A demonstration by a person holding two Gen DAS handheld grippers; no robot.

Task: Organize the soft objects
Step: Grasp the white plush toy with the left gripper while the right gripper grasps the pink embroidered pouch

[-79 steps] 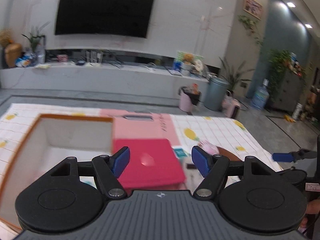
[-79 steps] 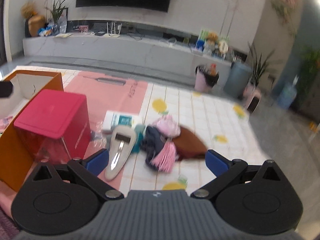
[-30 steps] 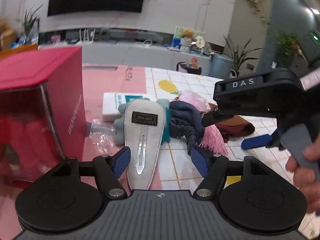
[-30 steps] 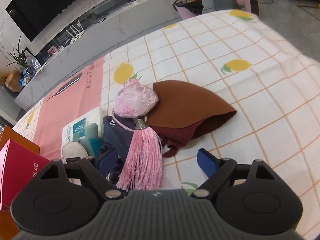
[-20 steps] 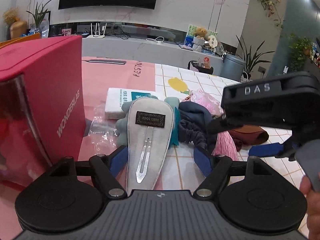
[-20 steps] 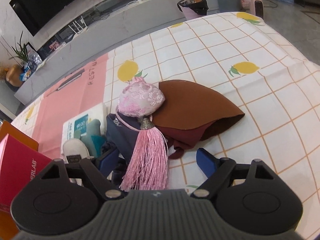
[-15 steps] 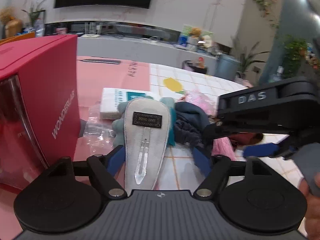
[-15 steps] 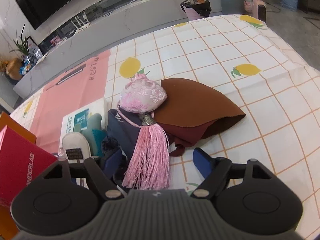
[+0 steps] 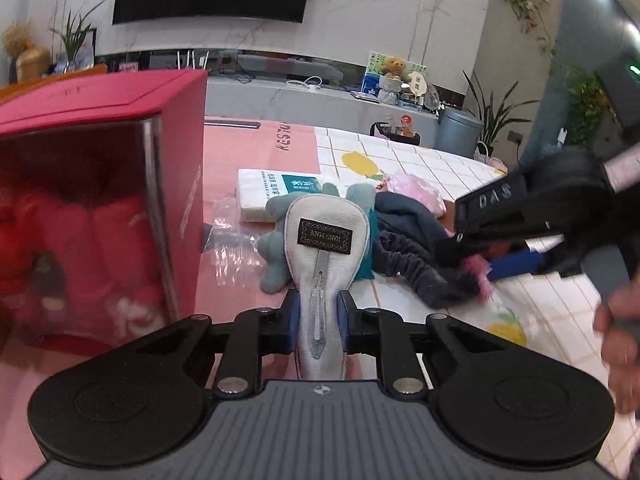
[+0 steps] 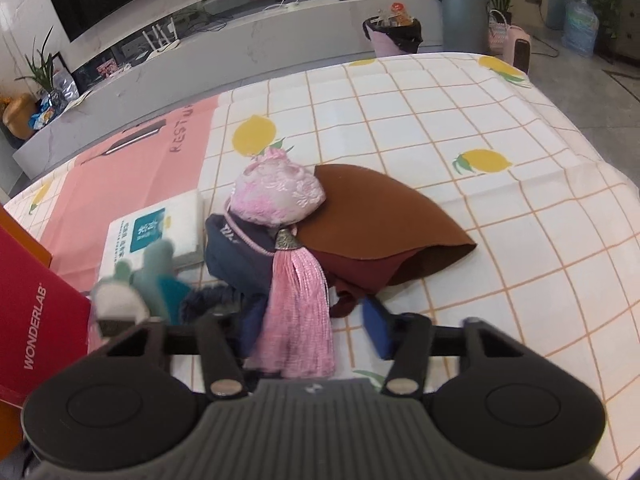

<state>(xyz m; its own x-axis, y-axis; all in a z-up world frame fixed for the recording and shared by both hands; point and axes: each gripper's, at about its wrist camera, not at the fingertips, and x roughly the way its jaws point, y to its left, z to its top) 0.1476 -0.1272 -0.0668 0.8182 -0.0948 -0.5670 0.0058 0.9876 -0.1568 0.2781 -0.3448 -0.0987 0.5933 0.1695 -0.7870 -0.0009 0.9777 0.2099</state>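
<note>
Left gripper (image 9: 318,322) closing, blue fingers (image 9: 291,322) pressing both sides of the narrow end of a pale grey felt hair clip (image 9: 325,258), teardrop-shaped, with a dark stitched label and a metal snap bar. The clip lies on a teal plush toy (image 9: 276,240) on the bench (image 10: 460,128), which has a lemon-check cloth. Right gripper (image 10: 310,330) closing; the fingers still stand apart, and between them lies the stringy tassel of a pink brocade pouch (image 10: 280,194). The pouch rests on dark blue fabric (image 10: 236,252) and a smooth brown felt hat (image 10: 380,216). Glossy red box (image 9: 100,200) at left.
</note>
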